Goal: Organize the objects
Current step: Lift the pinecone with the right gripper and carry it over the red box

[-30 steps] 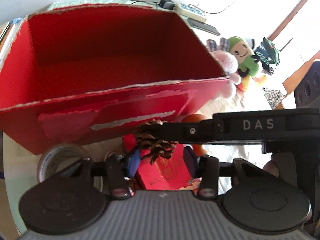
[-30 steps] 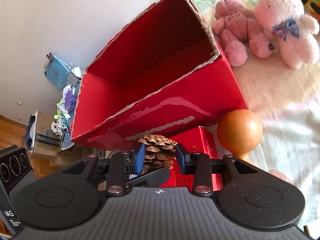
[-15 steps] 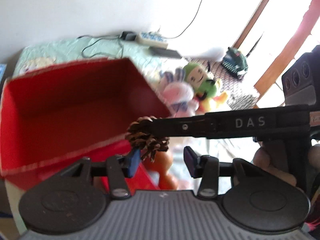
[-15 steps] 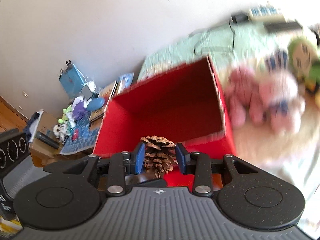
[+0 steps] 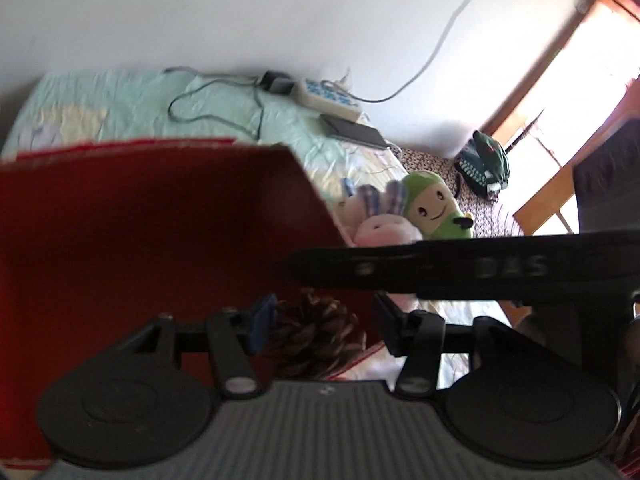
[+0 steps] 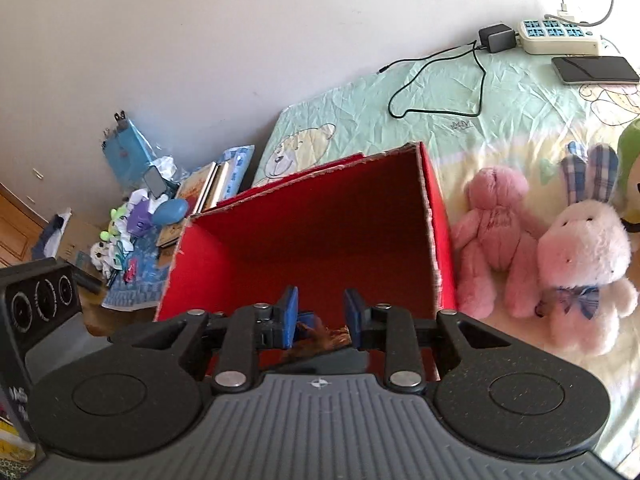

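Note:
An open red cardboard box (image 6: 320,236) stands on the bed; it also fills the left of the left wrist view (image 5: 140,232). My right gripper (image 6: 320,316) is over the box's near edge, and a brown pine cone (image 6: 320,338) shows low between and just under its blue pads, mostly hidden. In the left wrist view the pine cone (image 5: 316,336) sits between the spread fingers of my left gripper (image 5: 324,320), with the right gripper's black finger (image 5: 440,268) crossing above it. The left gripper is open and empty.
A pink teddy bear (image 6: 496,236), a pink rabbit (image 6: 584,276) and a green plush (image 5: 436,212) lie right of the box. A power strip (image 6: 556,36), a cable (image 6: 440,80) and a phone (image 6: 596,69) lie at the bed's far side. Clutter (image 6: 140,220) covers the floor at left.
Both grippers rose from the bed beside the box to above its rim. The pine cone came up with the right gripper and now sits lower between its pads, over the box.

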Action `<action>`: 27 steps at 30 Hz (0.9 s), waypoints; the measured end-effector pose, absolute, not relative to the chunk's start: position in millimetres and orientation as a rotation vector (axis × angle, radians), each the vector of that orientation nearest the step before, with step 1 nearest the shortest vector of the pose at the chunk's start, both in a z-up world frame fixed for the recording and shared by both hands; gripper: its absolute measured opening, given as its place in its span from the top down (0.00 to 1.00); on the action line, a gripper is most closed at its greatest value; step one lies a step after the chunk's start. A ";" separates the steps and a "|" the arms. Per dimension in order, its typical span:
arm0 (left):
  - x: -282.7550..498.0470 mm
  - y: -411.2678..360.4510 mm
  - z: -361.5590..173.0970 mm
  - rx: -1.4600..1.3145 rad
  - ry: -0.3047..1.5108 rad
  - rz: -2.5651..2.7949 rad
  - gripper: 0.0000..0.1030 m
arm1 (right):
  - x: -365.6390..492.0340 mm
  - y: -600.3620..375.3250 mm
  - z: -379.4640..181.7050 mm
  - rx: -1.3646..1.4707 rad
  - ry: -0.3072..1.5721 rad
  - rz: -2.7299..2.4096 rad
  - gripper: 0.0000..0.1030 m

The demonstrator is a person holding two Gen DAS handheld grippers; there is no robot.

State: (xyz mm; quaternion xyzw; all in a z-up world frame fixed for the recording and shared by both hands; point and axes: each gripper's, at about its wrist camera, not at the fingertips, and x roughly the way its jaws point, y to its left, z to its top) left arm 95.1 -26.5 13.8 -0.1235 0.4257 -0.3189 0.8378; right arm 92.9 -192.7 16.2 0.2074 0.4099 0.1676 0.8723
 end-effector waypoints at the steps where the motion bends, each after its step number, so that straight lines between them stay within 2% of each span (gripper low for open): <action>1: 96.8 -23.4 10.3 -0.276 0.908 -0.666 0.48 | 92.9 -192.7 16.5 0.422 0.858 0.345 0.71; 9: 104.0 -32.5 -14.3 -0.318 0.995 -0.667 0.48 | 93.6 -198.0 9.8 0.420 0.887 0.338 0.71; 27: 87.7 -43.9 5.3 0.021 0.976 -0.397 0.40 | 77.0 -195.3 -5.3 0.435 0.893 0.269 0.68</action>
